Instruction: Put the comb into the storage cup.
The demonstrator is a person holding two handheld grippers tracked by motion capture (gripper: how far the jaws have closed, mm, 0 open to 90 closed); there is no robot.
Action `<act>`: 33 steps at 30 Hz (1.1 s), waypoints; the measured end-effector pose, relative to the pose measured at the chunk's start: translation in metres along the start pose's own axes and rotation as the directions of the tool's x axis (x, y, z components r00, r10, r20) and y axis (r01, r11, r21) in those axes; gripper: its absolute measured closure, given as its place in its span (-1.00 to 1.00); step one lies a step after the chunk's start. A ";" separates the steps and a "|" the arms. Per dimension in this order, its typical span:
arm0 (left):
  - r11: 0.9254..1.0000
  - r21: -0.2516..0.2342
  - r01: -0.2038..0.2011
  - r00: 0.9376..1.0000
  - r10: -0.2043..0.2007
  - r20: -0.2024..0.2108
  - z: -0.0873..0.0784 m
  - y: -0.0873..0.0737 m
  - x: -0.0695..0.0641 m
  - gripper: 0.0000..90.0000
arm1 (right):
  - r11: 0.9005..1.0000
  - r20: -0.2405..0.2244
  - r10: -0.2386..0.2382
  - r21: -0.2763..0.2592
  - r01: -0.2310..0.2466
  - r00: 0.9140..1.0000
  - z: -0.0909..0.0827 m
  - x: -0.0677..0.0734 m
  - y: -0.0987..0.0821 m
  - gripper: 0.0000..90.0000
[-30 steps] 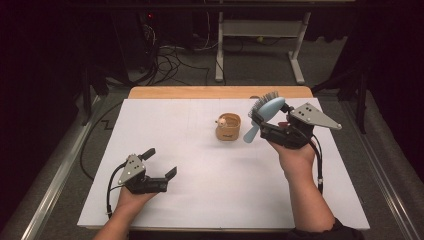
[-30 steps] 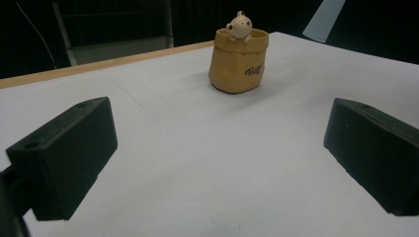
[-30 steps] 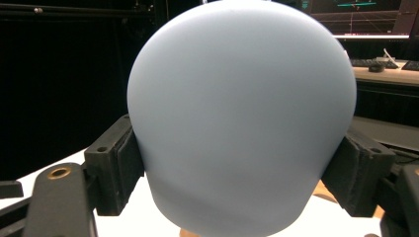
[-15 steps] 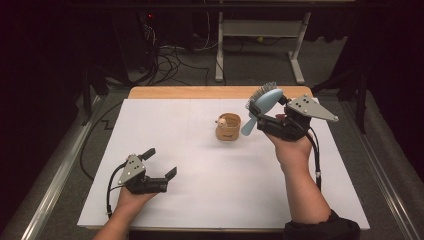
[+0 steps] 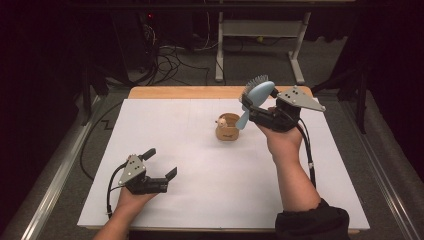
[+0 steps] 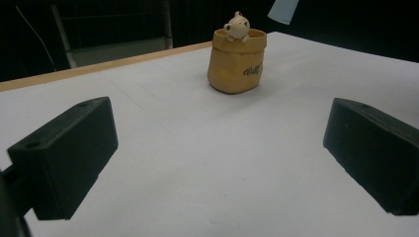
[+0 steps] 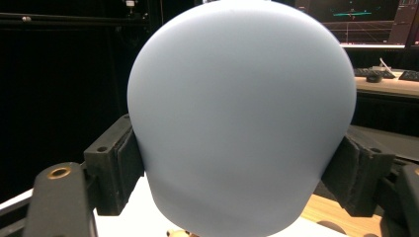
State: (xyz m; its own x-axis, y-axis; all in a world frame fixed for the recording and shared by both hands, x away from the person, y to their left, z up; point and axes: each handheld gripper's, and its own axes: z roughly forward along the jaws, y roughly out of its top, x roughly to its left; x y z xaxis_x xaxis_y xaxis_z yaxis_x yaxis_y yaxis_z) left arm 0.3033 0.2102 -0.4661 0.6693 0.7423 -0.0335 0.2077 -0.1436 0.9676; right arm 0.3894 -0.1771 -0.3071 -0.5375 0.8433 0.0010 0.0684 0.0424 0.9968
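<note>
Two grippers differ: right gripper (image 5: 256,111), clamping the blue hairbrush (image 5: 256,95), has tilted its handle down toward the bear pot (image 5: 228,128) just below; left gripper (image 5: 161,164) rests open on the worktop (image 5: 200,165).

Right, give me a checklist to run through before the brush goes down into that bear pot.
1. Grip: right gripper clamps the head of the light blue plastic hairbrush from both sides: ok.
2. Brush handle pointing down toward the pot: ok.
3. Small tan ceramic pot with a bear figure at its rim upright on the white table sheet: ok.
4. Handle directly over the pot's mouth: cannot tell.
5. Room inside the pot: cannot tell.
6. Left gripper open, holding nothing, apart from the pot: ok.
</note>
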 end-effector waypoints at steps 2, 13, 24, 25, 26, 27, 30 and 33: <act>1.000 0.002 -0.005 1.000 0.005 0.001 0.000 0.000 0.000 -0.98 | 1.000 0.003 -0.002 0.001 0.002 1.000 0.004 0.000 0.001 -0.54; 1.000 -0.008 0.000 1.000 0.000 0.004 -0.001 0.000 0.001 -0.98 | 1.000 0.011 -0.013 0.008 0.013 1.000 0.023 0.001 0.003 -0.54; 1.000 -0.006 0.001 1.000 -0.001 0.003 -0.001 0.000 0.002 -0.98 | 1.000 0.019 -0.011 0.011 0.011 1.000 0.039 0.003 0.000 -0.54; 1.000 -0.006 0.001 1.000 -0.001 0.002 -0.001 0.000 0.002 -0.98 | 1.000 0.018 -0.011 0.009 0.011 1.000 0.041 0.003 0.000 -0.54; 1.000 -0.008 0.001 1.000 -0.001 0.003 -0.001 0.000 0.002 -0.98 | 1.000 0.020 -0.011 0.011 0.011 1.000 0.042 0.003 -0.001 -0.54; 1.000 -0.010 -0.002 1.000 0.002 0.001 -0.001 0.000 0.002 -0.97 | 1.000 0.023 -0.006 0.014 0.006 1.000 0.043 0.003 -0.002 -0.54; 1.000 -0.007 -0.003 1.000 0.003 0.003 -0.001 0.000 0.002 -0.96 | 1.000 0.024 -0.004 0.021 0.004 1.000 0.047 0.001 -0.005 -0.54; 1.000 -0.005 -0.001 1.000 0.001 0.004 -0.001 -0.001 0.002 -0.96 | 1.000 0.025 -0.002 0.030 0.001 1.000 0.051 0.000 -0.008 -0.54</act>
State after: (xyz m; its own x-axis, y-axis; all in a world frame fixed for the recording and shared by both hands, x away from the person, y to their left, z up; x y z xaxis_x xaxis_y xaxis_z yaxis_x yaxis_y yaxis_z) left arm 0.3039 0.2117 -0.4665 0.6727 0.7391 -0.0333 0.2033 -0.1414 0.9689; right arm 0.4313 -0.1498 -0.3190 -0.5163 0.8564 -0.0032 0.0927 0.0596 0.9939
